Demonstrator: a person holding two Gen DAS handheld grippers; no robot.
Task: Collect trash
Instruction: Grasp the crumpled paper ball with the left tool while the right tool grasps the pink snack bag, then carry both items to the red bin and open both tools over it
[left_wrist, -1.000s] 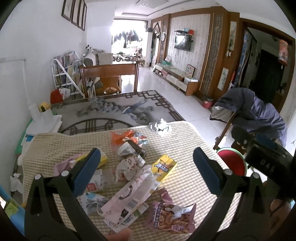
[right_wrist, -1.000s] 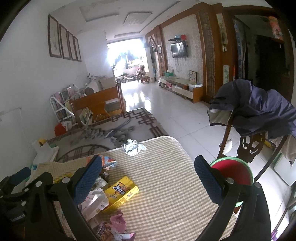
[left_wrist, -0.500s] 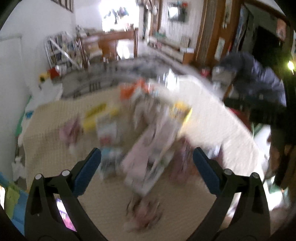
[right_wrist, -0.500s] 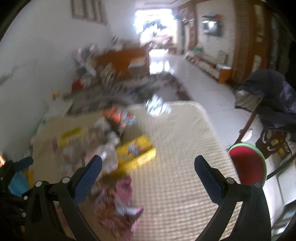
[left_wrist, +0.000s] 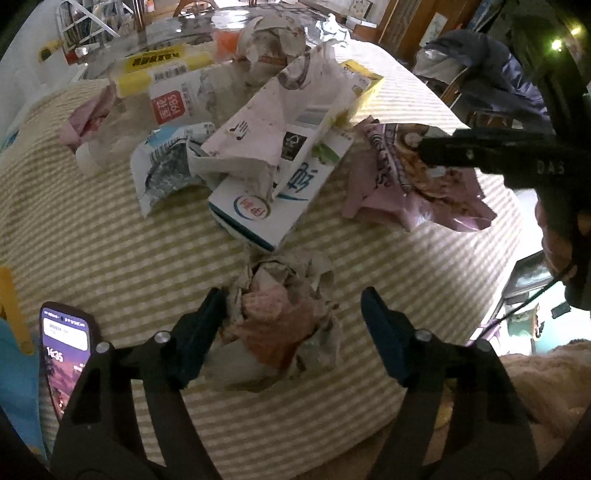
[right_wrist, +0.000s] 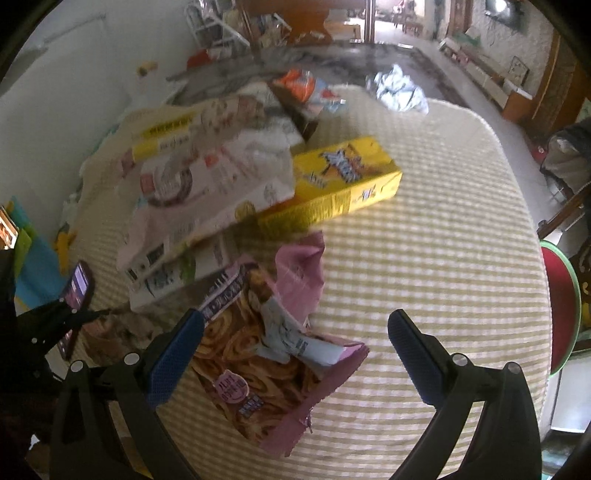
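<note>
Closing around a crumpled paper wad (left_wrist: 284, 317) at the lower middle of the left view, the left claw (left_wrist: 293, 308) has the wad between its blue pads, with the left pad at its edge and the right pad apart from it. The wad is loose, soft and bumpy, pinkish inside grey-white wrinkles, so the pads could pinch only an outer flap and let the rest unroll or drop. A phone (left_wrist: 66, 354) with its screen lit lies at the lower left of that view, near the claw; a sideways slip could knock it.

The right claw (right_wrist: 295, 332) stands spread, pinching nothing, over a pink snack bag (right_wrist: 266, 343) at the lower middle of its view. That bag is flat, glossy and creased, with a torn, ragged mouth; thin slick film lying flat on cloth is hard to get under, so the pads may skate across it or bunch up the checked cloth (right_wrist: 424, 258) instead.

Behind, toward the upper middle of both views, the remaining trash lies heaped on the worktop: a stiff yellow box (right_wrist: 343, 184), a white carton (left_wrist: 280, 192) with a blue edge, and a flattened pale pink carton (left_wrist: 266, 133) leaning over it. Dragging anything out could tip that loose stack.
</note>
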